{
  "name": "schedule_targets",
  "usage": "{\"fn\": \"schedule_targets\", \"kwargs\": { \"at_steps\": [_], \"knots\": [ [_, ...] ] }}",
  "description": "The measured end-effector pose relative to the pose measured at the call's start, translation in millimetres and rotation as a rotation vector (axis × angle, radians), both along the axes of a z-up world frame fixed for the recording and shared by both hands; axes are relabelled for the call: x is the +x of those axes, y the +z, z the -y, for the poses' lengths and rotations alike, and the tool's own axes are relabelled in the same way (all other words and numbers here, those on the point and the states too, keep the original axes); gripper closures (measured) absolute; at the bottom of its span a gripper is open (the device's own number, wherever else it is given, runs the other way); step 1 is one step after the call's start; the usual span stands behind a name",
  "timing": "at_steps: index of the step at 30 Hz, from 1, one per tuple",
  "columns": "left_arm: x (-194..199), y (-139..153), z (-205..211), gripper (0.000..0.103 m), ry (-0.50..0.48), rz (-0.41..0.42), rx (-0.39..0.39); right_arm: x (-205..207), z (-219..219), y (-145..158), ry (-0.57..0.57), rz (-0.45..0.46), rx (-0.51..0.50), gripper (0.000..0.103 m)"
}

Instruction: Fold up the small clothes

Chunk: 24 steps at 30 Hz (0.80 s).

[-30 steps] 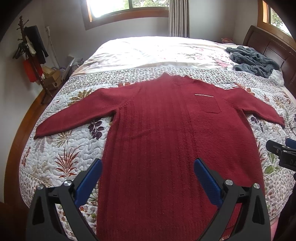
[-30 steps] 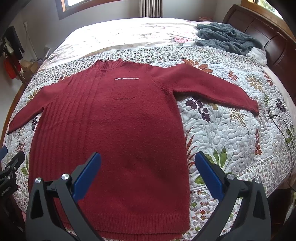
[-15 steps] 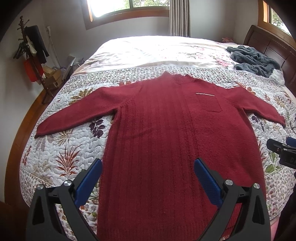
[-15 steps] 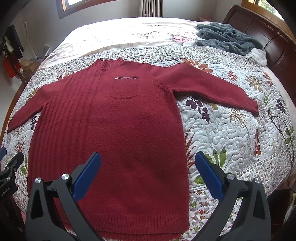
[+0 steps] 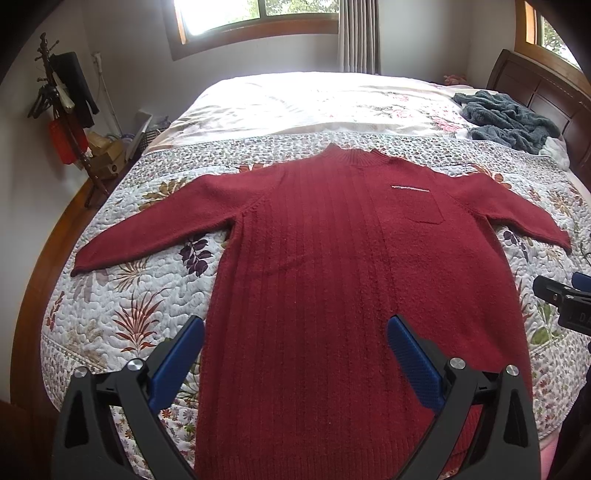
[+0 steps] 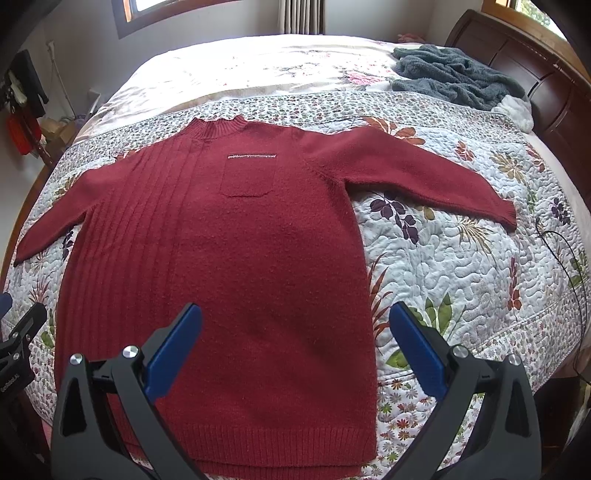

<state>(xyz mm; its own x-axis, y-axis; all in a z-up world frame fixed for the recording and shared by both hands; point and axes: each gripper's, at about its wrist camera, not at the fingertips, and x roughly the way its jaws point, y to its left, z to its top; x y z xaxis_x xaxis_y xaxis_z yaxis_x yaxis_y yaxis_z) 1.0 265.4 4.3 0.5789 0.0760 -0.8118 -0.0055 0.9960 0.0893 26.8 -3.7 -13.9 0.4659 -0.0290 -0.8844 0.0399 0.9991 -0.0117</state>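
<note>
Lying flat: red sweater (image 5: 332, 277) (unfolded).

Sweater (image 5: 332, 277) hem cut off btm edge.

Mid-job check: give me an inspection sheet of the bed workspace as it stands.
Surface: floral quilted bedspread, flat.
Job's things: dark red knit sweater spread face up, sleeves out, unfolded.
Clutter: crumpled grey fleece blanket near the headboard.
Grippers: left tool and right tool both open, hovering over the hem.
Cables: thin black cable at the bed's right edge.
Surroundings: wooden coat stand, window.
</note>
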Motion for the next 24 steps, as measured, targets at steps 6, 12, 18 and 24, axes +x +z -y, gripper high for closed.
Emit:
{"fn": "schedule_targets", "kwargs": {
  "at_steps": [6, 12, 18, 24],
  "knots": [
    [-0.2, 1.5, -0.2, 0.004, 0.003, 0.005, 0.001, 0.7, 0.7, 2.2, 0.0, 0.005, -0.001, 0.003],
    [0.0, 2.7, 0.3, 0.004, 0.005, 0.008, 0.006, 0.4, 0.0, 2.5, 0.0, 0.005, -0.001, 0.003],
    [-0.2, 3.4, 0.8, 0.004, 0.004, 0.011, 0.009, 0.4, -0.1, 3.4, -0.001, 0.007, -0.003, 0.003],
    [-0.4, 3.7, 0.9, 0.004, 0.005, 0.012, 0.009, 0.0, 0.3, 4.5, 0.0, 0.011, -0.005, 0.003]
  ]
}}
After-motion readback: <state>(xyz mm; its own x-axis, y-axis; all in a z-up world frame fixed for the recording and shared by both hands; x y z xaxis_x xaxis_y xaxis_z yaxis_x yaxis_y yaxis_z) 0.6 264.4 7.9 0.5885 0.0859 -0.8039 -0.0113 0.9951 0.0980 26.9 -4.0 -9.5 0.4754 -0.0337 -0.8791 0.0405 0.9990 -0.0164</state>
